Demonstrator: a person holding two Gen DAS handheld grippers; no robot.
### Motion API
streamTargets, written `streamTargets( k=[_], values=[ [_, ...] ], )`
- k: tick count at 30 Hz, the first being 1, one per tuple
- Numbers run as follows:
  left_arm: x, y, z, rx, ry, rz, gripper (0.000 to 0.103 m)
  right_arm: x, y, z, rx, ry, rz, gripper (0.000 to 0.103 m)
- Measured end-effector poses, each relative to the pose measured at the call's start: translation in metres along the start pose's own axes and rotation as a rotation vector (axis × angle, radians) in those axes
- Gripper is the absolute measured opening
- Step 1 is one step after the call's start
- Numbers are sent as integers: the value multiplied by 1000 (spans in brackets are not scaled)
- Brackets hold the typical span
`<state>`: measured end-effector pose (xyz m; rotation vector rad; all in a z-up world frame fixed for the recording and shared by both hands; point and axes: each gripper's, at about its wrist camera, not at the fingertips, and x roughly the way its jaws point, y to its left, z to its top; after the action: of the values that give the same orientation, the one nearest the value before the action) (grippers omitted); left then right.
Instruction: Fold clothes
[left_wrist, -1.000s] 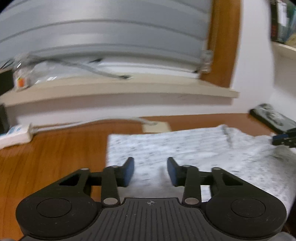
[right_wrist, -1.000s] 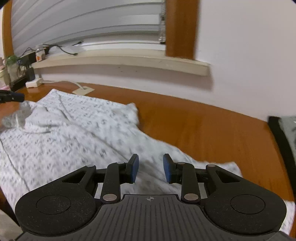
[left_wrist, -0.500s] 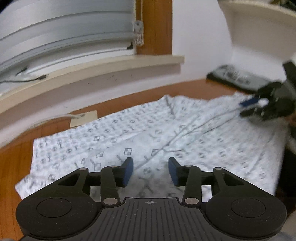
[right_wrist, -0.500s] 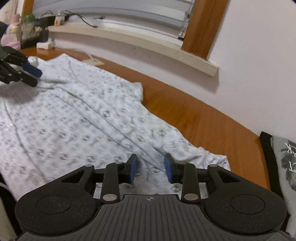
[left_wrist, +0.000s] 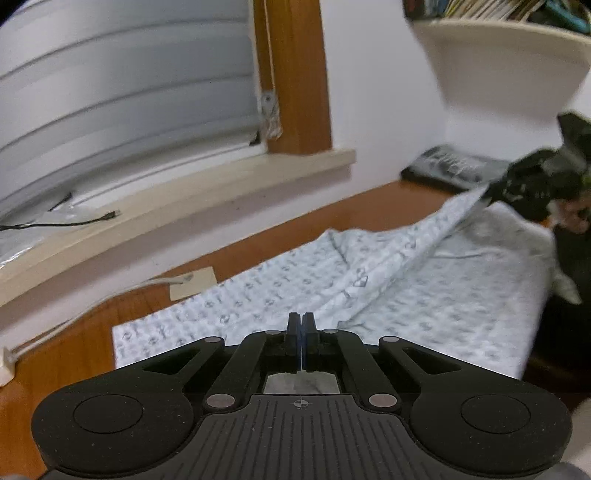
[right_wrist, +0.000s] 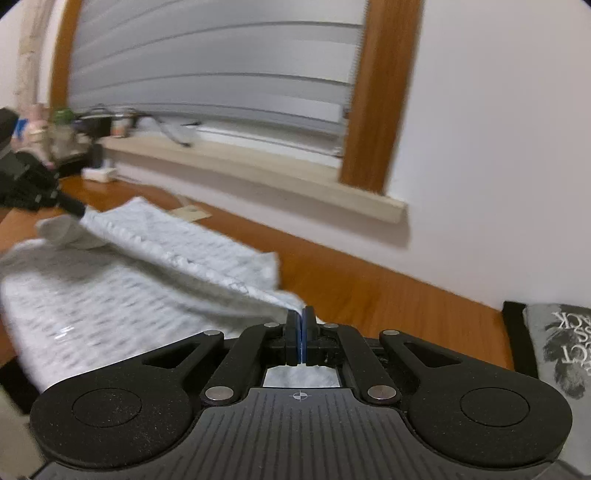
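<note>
A white garment with a small grey print (left_wrist: 424, 295) lies spread on the wooden table (left_wrist: 66, 354). My left gripper (left_wrist: 301, 321) is shut on its near edge, and cloth shows behind the closed pads. My right gripper (right_wrist: 301, 314) is shut on another part of that edge. A raised ridge of garment (right_wrist: 177, 251) stretches taut between the two. In the left wrist view the right gripper (left_wrist: 491, 192) is at far right, pinching a lifted corner. The right wrist view has the left gripper (right_wrist: 72, 206) at far left, holding the other end.
A window sill (left_wrist: 184, 206) with a black cable (left_wrist: 74, 223) runs along the wall under grey blinds. A beige card (left_wrist: 192, 288) and a white cord lie on the table. A dark folded item with grey print (right_wrist: 554, 343) sits at the right end. A shelf (left_wrist: 498, 62) hangs above.
Both grippers were open over the flat garment; now both are shut on its edge. The cloth between them has risen off the table into a taut fold.
</note>
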<state>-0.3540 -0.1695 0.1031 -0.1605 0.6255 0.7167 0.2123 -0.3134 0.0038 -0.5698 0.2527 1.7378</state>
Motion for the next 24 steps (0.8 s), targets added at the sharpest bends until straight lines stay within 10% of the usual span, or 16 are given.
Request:
streamTargets(
  k=[6, 19, 24],
  values=[
    [-35, 5, -23, -46, 62, -18, 9, 7, 11, -33, 38, 132, 85, 20],
    [-14, 97, -27, -242, 47, 131, 67, 111, 15, 28, 89, 121, 39, 49],
    [13, 132, -37, -325, 84, 138, 67, 168, 25, 50, 86, 148, 27, 49]
  ],
)
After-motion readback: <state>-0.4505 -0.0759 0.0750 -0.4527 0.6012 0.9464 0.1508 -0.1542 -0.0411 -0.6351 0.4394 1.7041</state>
